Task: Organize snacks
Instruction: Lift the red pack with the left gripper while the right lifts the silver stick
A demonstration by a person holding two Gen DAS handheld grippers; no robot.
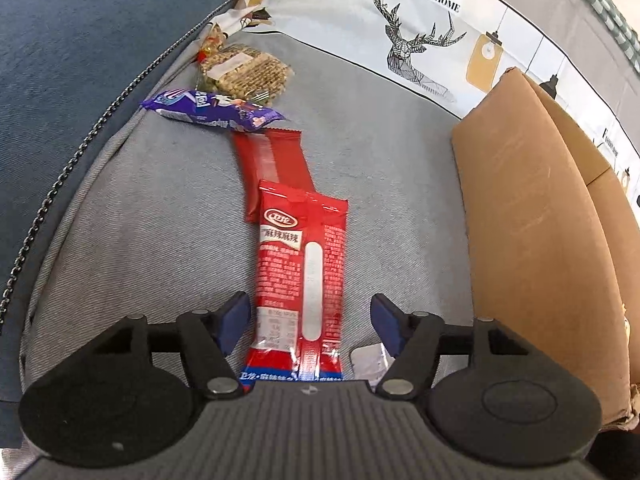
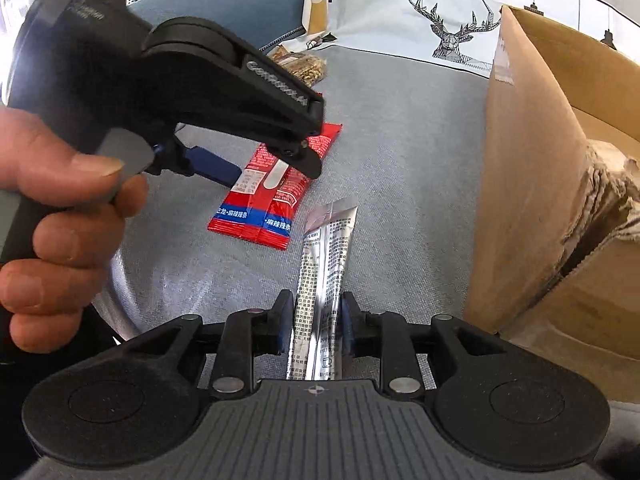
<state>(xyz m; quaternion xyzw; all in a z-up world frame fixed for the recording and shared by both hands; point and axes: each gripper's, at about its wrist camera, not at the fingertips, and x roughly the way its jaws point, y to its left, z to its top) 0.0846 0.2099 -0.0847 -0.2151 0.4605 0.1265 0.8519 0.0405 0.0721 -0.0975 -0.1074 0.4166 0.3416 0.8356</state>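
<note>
left tongs point(image 1: 308, 322): wide over red packet point(image 1: 302, 280) | right tongs point(image 2: 316, 320): silver sachet point(image 2: 320, 280) clamped | advice: sachet should be carried level into cardboard box point(image 2: 560, 200)

"FASHION HOME" stands above a deer drawing on the white printed cloth point(image 1: 420, 12) at the upper right. The red snack packet point(image 1: 300, 276) at centre bears "麻辣麻辣". The silver sachet's point(image 2: 324, 280) small print is unreadable.

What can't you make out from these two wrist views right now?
- Cardboard box inside: both views, its flaps and the frame edge hide it.
- Silver packet lower end: right wrist view, gripper body covers it.
- Red packet bottom edge: left wrist view, gripper body covers it.
</note>
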